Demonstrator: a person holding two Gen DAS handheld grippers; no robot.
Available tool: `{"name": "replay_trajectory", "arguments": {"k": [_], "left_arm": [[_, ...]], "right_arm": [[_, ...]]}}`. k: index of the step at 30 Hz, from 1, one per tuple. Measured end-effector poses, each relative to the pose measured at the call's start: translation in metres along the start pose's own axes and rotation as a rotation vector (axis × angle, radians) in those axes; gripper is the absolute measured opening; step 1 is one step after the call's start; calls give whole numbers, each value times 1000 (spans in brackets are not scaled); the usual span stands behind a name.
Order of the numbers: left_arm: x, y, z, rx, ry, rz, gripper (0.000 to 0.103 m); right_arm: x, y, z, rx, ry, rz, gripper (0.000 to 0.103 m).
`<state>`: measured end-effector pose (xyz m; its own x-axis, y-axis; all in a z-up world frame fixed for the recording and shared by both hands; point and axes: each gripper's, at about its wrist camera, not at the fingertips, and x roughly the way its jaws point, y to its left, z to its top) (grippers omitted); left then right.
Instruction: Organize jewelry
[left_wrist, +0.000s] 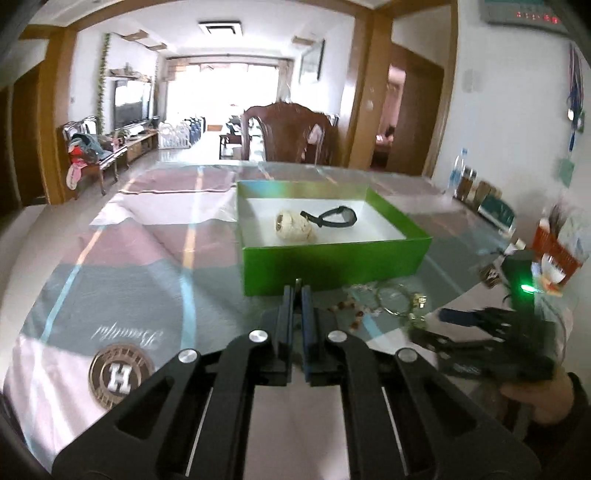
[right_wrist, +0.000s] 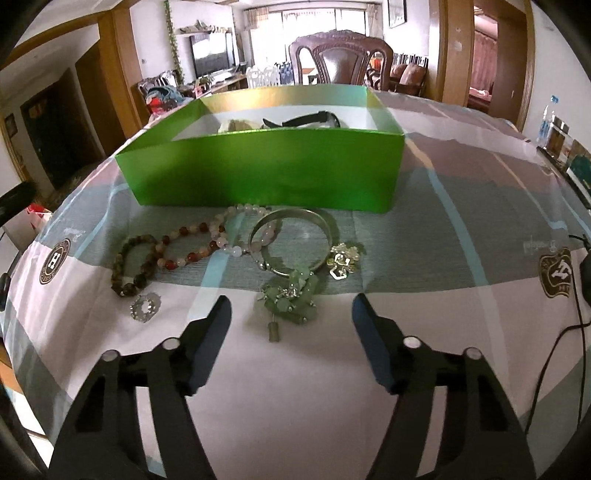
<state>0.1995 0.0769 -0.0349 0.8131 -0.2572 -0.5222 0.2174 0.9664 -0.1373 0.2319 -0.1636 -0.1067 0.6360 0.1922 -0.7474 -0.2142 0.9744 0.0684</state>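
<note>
The table (right_wrist: 461, 221) is wearing a checked cloth of grey, pink and white under a clear sheet. A green box (right_wrist: 266, 173) is sitting on it at twelve o'clock from the right tool, open-topped and white inside, holding a cream bead bracelet (left_wrist: 295, 226) with a black band (left_wrist: 334, 216) at its three o'clock. Loose jewelry is lying just in front of the box: a red and pink bead strand (right_wrist: 195, 240) is curling at ten o'clock, a silver bangle (right_wrist: 293, 240) is lying flat at twelve, and a pale green stone cluster (right_wrist: 291, 299) is touching the bangle's near rim. A gold charm (right_wrist: 341, 260) is resting at one o'clock, a small silver ring-shaped piece (right_wrist: 144, 306) at nine. The right tool (right_wrist: 291, 314) is hovering spread wide, holding nothing, the green cluster between its tips. The left tool (left_wrist: 297, 295) is pressed nearly together, empty, pointing at the box wall.
</note>
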Motion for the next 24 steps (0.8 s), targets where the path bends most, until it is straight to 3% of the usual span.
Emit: {"name": "replay_trajectory", "arguments": {"k": [3,6,9,13,24], "left_arm": [[-19,1,-15,-27,-3,6,4],[-31,4,-29,-60,2,11,4],[-36,6,-38,-82,12,12,4],[-41,4,-43,-87,14,24,4],[-65,-28,-37,-42,-46,-5,4]], "right_arm": [[6,0,4,-3,14,-8,59],[10,0,7,-9,35,-2,32],[8,-1,6,-24,27,20,21],[-11,-4,1,-23,-19,45,21],[-125,-16,-19,-16,-251,87,21]]}}
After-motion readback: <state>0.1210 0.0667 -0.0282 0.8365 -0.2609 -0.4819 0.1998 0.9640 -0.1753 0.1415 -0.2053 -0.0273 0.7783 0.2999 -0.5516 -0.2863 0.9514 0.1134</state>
